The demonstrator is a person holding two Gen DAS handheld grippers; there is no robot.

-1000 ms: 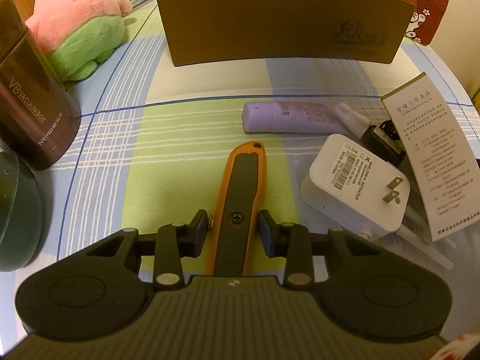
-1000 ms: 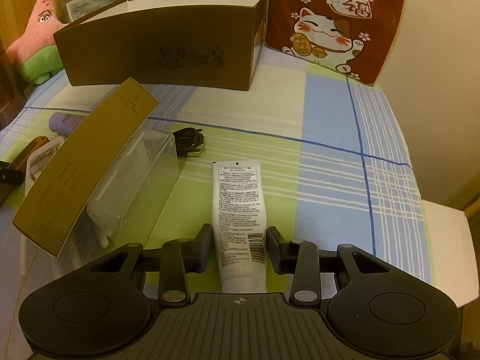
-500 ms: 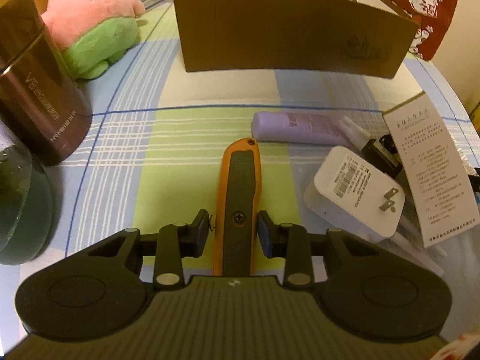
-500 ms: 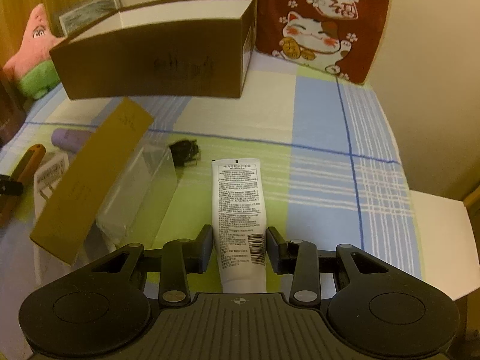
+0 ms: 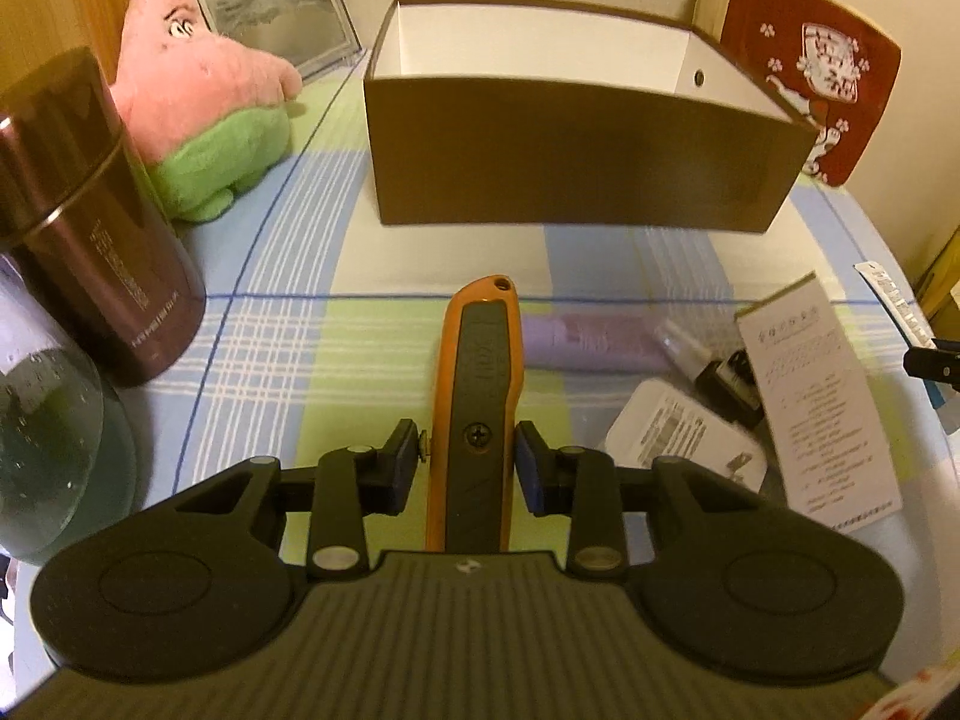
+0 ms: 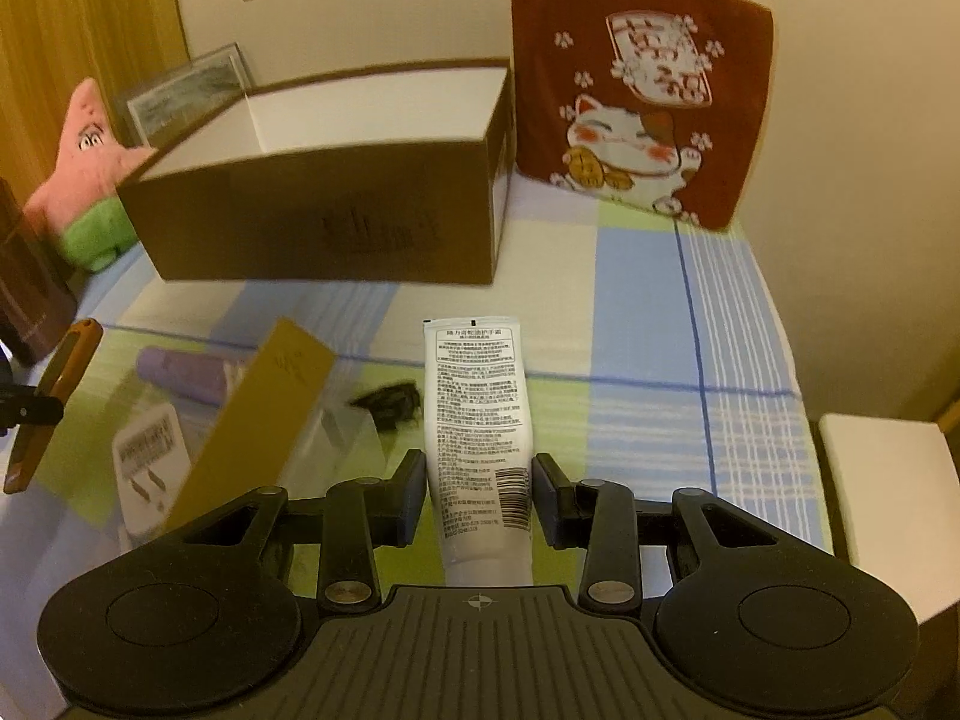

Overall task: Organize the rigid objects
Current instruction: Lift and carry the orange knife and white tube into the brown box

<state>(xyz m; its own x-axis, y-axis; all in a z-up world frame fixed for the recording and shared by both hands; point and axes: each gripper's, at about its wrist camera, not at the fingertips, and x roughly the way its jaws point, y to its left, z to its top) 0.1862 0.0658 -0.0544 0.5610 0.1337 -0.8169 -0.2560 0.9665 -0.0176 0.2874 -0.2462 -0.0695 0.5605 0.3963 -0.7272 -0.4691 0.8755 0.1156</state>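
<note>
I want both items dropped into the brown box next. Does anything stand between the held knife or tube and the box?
Nothing visible does. Bare checked cloth lies between the orange utility knife in the left gripper and the open brown box; likewise ahead of the white tube in the right gripper.

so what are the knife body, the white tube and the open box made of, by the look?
Knife: likely orange metal or hard plastic with matte grey inlay, screw visible. White tube: soft glossy plastic, flat crimped end, printed text. Box: cardboard, matte brown outside, white inside, thin straight walls.
</note>
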